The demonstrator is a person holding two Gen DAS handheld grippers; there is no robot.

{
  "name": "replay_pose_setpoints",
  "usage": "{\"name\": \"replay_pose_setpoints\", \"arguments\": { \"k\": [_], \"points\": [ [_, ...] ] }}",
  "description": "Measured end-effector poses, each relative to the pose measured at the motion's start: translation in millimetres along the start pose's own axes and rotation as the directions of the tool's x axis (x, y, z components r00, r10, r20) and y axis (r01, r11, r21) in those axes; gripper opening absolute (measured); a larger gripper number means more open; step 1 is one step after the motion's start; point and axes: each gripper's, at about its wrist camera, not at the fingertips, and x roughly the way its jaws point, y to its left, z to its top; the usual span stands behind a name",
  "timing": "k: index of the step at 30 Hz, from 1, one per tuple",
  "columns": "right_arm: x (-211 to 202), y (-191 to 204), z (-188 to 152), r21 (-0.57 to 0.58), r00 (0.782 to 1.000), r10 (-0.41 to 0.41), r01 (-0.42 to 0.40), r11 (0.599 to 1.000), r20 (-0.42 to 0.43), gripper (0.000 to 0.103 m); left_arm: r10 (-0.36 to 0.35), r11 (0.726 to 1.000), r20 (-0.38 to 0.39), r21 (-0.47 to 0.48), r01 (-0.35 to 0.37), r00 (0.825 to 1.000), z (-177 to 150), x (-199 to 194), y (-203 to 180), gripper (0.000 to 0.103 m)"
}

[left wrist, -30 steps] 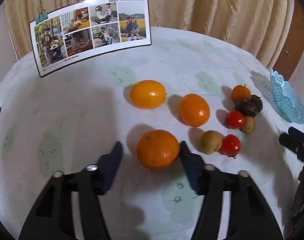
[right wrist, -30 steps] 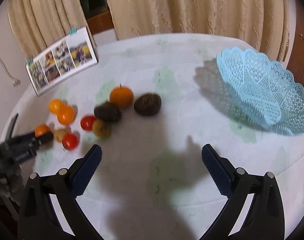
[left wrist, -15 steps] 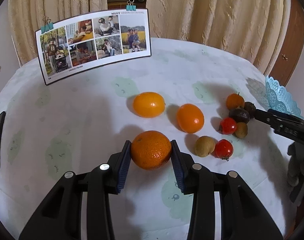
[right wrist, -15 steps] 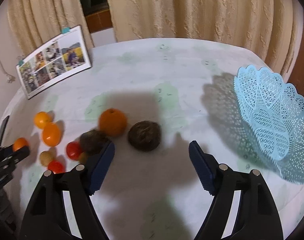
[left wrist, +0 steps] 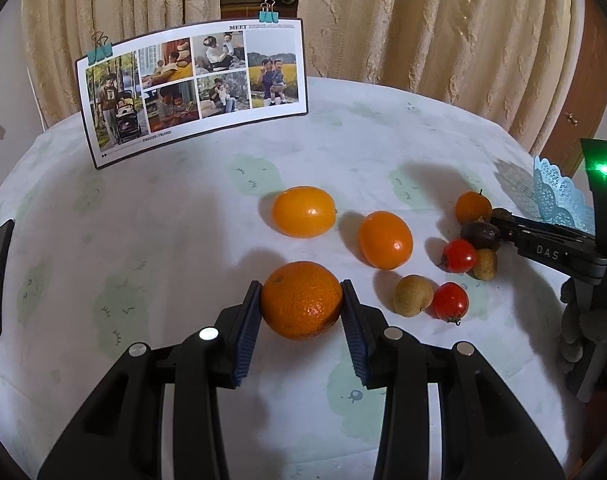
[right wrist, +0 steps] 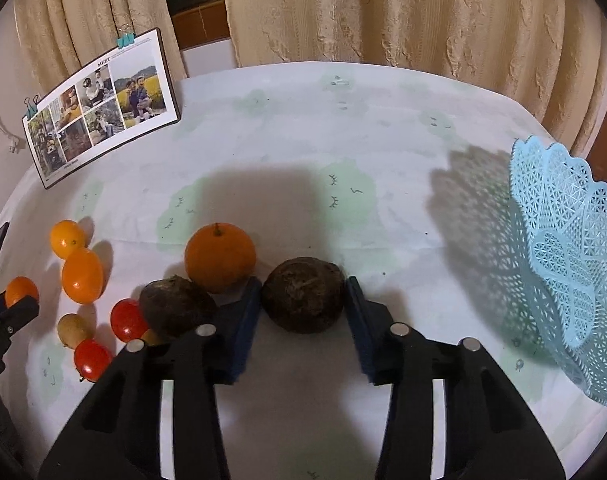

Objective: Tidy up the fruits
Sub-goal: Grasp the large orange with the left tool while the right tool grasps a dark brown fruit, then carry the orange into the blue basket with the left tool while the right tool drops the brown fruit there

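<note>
My left gripper (left wrist: 301, 288) is shut on a big rough orange (left wrist: 301, 304) that rests on the tablecloth, a pad pressed to each side. In the right wrist view a round dark brown fruit (right wrist: 303, 296) sits between the pads of my right gripper (right wrist: 303, 284). Those jaws are closing and both pads touch the fruit. Just left of it lie a stemmed tangerine (right wrist: 219, 258) and a second dark fruit (right wrist: 175, 306). The light blue lattice basket (right wrist: 563, 280) stands at the right with nothing visible in it.
Two smooth orange fruits (left wrist: 303, 212) (left wrist: 385, 240), two red tomatoes (left wrist: 458, 255) (left wrist: 449, 302) and two small brownish fruits (left wrist: 412, 295) (left wrist: 485, 264) lie between the grippers. A clipped photo board (left wrist: 191, 92) stands at the table's back, with curtains behind it.
The left jaws closed from wide apart onto the orange. The right gripper moved forward and left to the dark brown fruit, and its jaws narrowed from fully wide to touching it.
</note>
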Motion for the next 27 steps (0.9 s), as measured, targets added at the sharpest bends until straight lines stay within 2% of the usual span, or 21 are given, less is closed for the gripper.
{"name": "replay_pose_setpoints", "arguments": {
  "k": [6,12,19,27],
  "points": [
    [-18.8,0.3,-5.8,0.008,0.999,0.005,-0.006,1.000,0.047,0.044,0.008,1.000,-0.001,0.002,-0.008,1.000,0.3,1.0,0.0,0.039],
    [-59.3,-10.8,-7.2,0.041,0.989,-0.003,-0.003,0.999,0.151,0.044,0.019,1.000,0.005,0.004,-0.019,1.000,0.7,-2.7,-2.4,0.039],
    [-97.3,-52.2,-9.1,0.146,0.969,-0.071,0.037,0.989,0.236,0.044,0.012,1.000,0.013,0.014,-0.012,1.000,2.4,-7.9,-14.6,0.039],
    [-112.4,-107.8,-19.4,0.273,0.954,-0.168,0.097,0.957,0.248,0.044,0.009,0.999,0.025,0.038,-0.010,1.000,5.1,-15.3,-31.4,0.040]
  ]
}}
